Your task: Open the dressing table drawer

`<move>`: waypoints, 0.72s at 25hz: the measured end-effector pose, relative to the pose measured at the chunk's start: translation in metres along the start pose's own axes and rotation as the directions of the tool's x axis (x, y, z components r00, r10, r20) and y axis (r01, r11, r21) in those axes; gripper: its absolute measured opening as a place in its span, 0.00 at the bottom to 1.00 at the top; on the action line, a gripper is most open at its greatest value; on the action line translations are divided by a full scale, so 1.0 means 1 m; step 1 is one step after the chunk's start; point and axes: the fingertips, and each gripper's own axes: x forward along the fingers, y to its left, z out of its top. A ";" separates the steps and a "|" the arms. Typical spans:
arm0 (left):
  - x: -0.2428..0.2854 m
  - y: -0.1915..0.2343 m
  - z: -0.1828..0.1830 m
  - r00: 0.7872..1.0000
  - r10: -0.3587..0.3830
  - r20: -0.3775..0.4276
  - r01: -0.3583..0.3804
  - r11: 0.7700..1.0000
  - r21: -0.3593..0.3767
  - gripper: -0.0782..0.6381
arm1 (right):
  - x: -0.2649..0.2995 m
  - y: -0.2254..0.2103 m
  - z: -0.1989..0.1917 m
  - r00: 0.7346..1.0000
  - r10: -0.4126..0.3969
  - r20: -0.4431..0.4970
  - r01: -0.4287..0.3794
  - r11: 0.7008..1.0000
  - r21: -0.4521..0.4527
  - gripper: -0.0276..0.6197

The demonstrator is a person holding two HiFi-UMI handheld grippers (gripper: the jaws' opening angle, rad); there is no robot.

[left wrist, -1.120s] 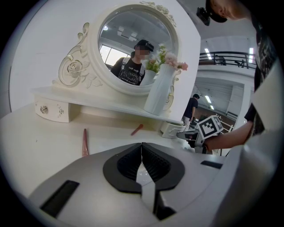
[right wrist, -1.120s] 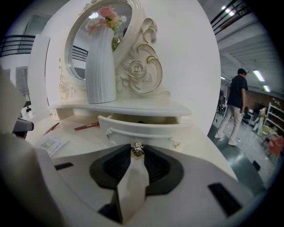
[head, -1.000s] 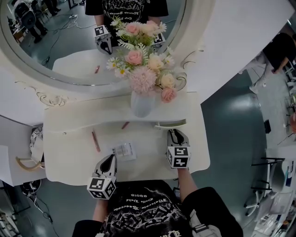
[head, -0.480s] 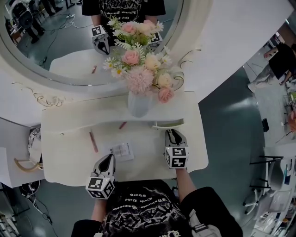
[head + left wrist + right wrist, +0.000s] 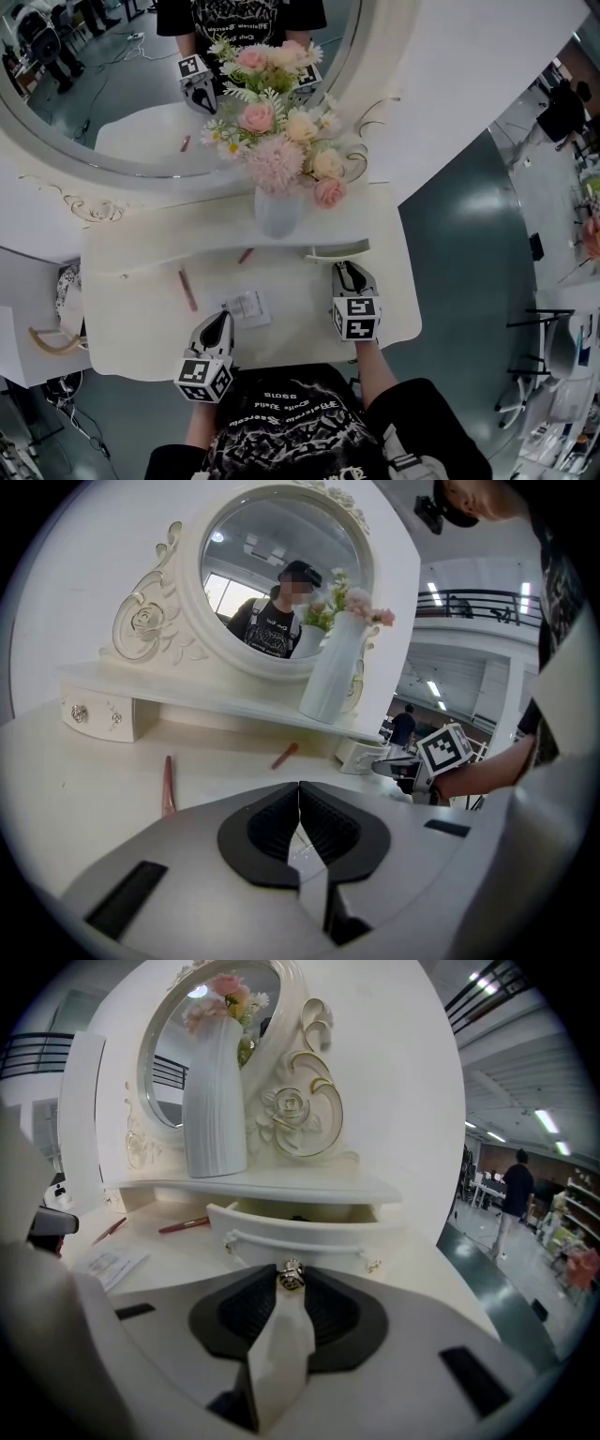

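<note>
- Dressing table [image 5: 141,323]: white, with a raised back shelf [image 5: 169,234] and a round mirror [image 5: 103,94] in a carved frame above it.
- Drawer [image 5: 300,1227]: set under the right end of the shelf, with a curved front. It stood partly pulled out, and a dark gap showed behind the front panel.
- Drawer knob [image 5: 292,1277]: small and metallic, at the middle of the drawer front.
- Right gripper [image 5: 348,272]: sat over the right side of the tabletop and pointed at the drawer. Its jaws were clamped on the drawer knob at their tips.
- Left gripper [image 5: 222,321]: sat at the front edge of the tabletop, left of centre. Its jaws were pressed together with nothing between them.
- Vase [image 5: 275,214]: white, on the shelf, and held pink and cream flowers [image 5: 281,141].
- Long reddish pencil [image 5: 187,290]: lay on the left of the tabletop.
- Short reddish stick [image 5: 246,254]: lay near the foot of the shelf.
- Paper slip [image 5: 247,307]: lay flat just beside the left gripper, between the two grippers.
</note>
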 end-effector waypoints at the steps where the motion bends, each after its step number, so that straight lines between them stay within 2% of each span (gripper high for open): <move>1: 0.000 0.000 0.000 1.000 0.000 0.001 0.000 1.000 0.002 0.13 | 0.000 0.000 0.000 1.000 0.000 0.001 0.000 1.000 0.000 0.20; 18: -0.001 -0.002 -0.001 1.000 -0.004 0.004 0.004 1.000 0.001 0.13 | -0.007 0.002 -0.005 1.000 0.000 -0.002 0.000 1.000 0.001 0.20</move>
